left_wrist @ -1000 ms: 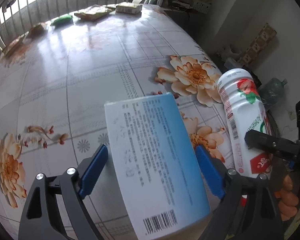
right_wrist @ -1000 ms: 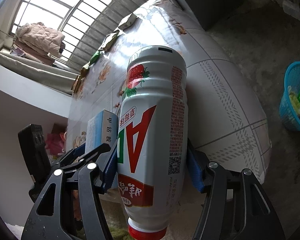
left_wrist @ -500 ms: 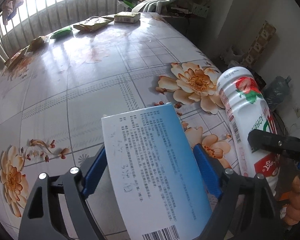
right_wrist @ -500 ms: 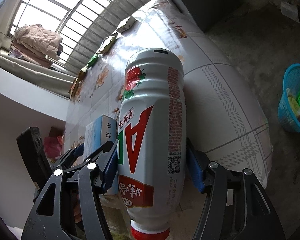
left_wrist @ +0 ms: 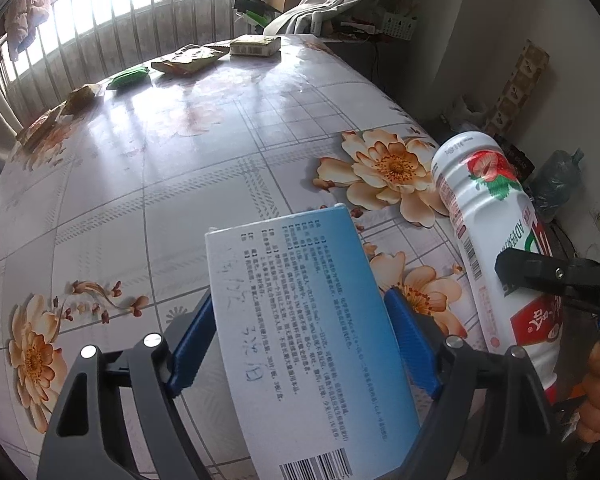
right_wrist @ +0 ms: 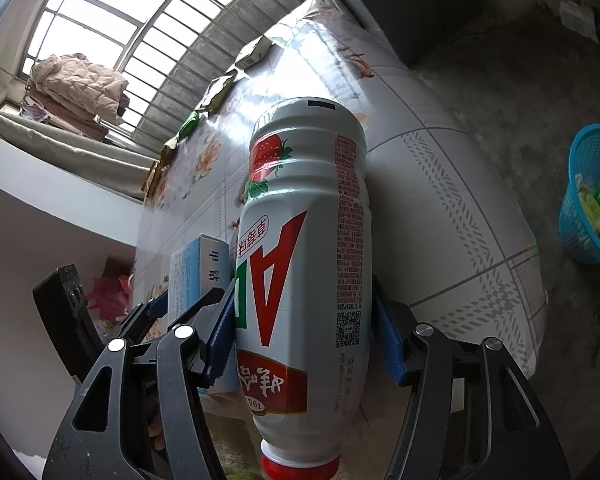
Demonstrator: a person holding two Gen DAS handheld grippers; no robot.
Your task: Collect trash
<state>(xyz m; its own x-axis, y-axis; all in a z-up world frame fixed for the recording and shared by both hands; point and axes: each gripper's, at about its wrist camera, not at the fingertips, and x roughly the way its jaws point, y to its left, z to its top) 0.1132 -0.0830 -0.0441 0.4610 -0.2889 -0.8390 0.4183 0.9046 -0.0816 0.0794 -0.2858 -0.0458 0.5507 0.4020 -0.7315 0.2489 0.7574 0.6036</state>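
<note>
A: Two items held, one per gripper. Left gripper (left_wrist: 296, 340): blue-and-white carton (left_wrist: 300, 320), both blue pads against its sides. Right gripper (right_wrist: 304, 332): white bottle (right_wrist: 304, 248), red cap toward the camera, clamped at mid-body.

B: Position of the two?

A: Side by side above the near edge of the flowered table (left_wrist: 148, 168), carton just left of the bottle, apart.

B: Other stock on the table?

A: Five entries along the far edge by the window bars: green packet (left_wrist: 130, 77), tan wrapper (left_wrist: 188, 58), pale flat box (left_wrist: 255, 45), two more wrappers at the left, too small to read.

B: Containers?

A: One blue basket (right_wrist: 588, 196) on the floor right of the table, holding green and pale packets.
</note>
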